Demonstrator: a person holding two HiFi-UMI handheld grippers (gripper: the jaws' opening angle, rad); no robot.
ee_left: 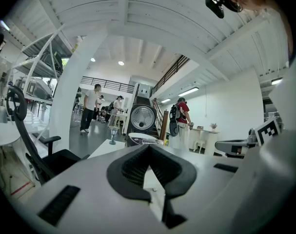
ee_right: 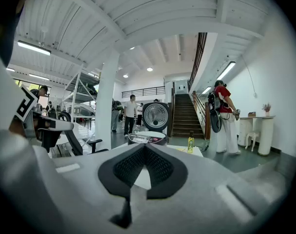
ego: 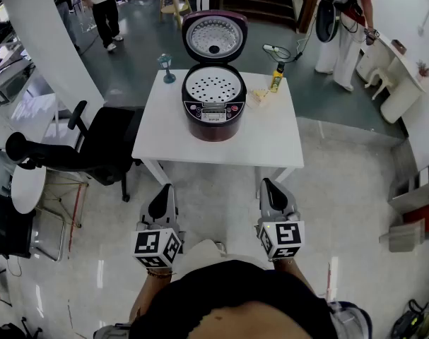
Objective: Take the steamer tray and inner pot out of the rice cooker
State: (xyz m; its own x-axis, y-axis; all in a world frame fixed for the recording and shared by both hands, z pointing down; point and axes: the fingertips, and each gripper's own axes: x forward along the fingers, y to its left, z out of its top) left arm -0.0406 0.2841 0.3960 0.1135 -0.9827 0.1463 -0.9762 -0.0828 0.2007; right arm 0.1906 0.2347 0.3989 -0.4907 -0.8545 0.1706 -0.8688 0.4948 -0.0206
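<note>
A dark maroon rice cooker (ego: 213, 110) stands on the white table (ego: 271, 147) with its lid (ego: 214, 37) raised. A white perforated steamer tray (ego: 213, 87) sits in its top; the inner pot beneath is hidden. My left gripper (ego: 161, 198) and right gripper (ego: 272, 193) hang side by side in front of the table's near edge, well short of the cooker, both shut and holding nothing. The cooker shows small beyond the tips in the left gripper view (ee_left: 142, 139) and the right gripper view (ee_right: 147, 138).
A small yellow bottle (ego: 277, 78) and a pale crumpled item (ego: 259, 96) lie right of the cooker; a blue glass (ego: 165, 68) stands at the table's far left corner. A black office chair (ego: 94, 147) is left of the table. People stand in the background.
</note>
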